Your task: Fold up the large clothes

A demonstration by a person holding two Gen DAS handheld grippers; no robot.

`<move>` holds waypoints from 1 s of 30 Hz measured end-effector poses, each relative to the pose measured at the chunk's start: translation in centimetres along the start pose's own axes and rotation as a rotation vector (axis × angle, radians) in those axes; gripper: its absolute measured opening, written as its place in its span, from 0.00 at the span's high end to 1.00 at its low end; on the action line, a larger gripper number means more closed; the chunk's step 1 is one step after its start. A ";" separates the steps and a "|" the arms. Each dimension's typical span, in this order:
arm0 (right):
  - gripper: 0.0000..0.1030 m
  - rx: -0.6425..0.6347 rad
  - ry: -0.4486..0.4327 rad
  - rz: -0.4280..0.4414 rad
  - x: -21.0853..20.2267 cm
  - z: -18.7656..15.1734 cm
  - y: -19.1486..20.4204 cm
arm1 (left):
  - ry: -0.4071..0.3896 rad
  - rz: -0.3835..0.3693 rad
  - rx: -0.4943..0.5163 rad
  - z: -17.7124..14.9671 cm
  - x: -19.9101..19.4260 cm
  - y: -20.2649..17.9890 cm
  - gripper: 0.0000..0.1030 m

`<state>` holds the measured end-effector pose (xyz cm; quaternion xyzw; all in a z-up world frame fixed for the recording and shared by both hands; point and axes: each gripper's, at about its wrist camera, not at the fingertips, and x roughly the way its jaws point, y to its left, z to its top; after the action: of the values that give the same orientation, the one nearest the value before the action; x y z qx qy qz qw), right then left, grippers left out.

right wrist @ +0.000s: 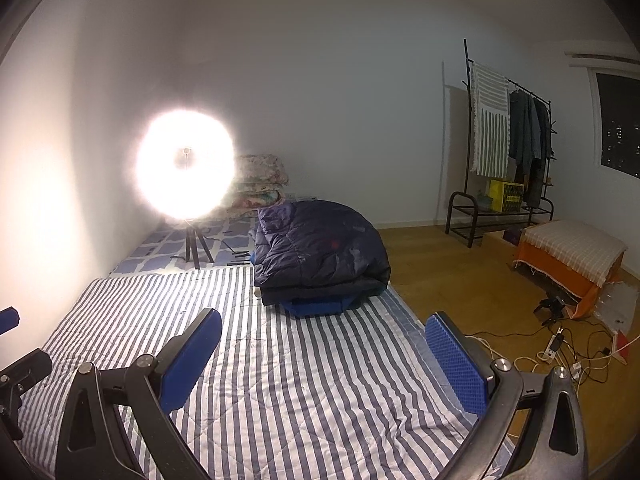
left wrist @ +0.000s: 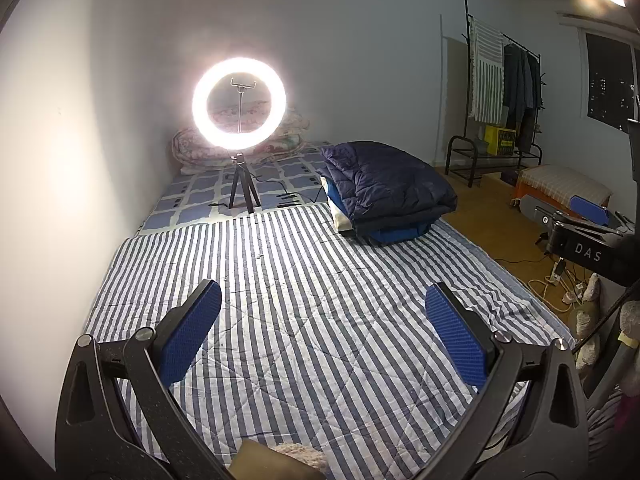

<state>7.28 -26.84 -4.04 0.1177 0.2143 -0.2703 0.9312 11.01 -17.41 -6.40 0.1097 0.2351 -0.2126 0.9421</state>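
Observation:
A stack of folded clothes sits at the far right of a blue-and-white striped quilt (left wrist: 288,320). A dark navy puffer jacket (left wrist: 384,184) lies on top, with blue and cream garments under it. The stack also shows in the right wrist view (right wrist: 320,252), on the same quilt (right wrist: 280,380). My left gripper (left wrist: 324,336) is open and empty, held above the quilt's near part. My right gripper (right wrist: 324,356) is open and empty above the quilt's right side. The right gripper also shows at the right edge of the left wrist view (left wrist: 588,216).
A lit ring light on a small tripod (left wrist: 240,112) stands on a blue patterned mattress behind the quilt, with folded floral bedding (right wrist: 260,184) against the wall. A clothes rack (right wrist: 508,152), a covered orange box (right wrist: 572,256) and loose cables (right wrist: 560,356) are on the wooden floor at right.

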 end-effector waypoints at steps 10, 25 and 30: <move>0.00 -0.017 -0.001 -0.005 0.2 -0.3 0.1 | -0.002 -0.005 0.006 0.0 -0.1 0.0 0.00; 0.00 -0.023 0.000 -0.004 0.2 -0.1 0.2 | -0.005 -0.007 0.009 0.1 -0.2 0.0 0.00; 0.00 -0.031 -0.003 -0.004 0.1 -0.1 0.3 | -0.005 -0.008 0.010 0.1 -0.2 0.0 0.00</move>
<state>7.50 -26.64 -4.16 0.1024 0.2172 -0.2688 0.9328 10.90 -17.41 -6.22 0.1132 0.2322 -0.2177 0.9412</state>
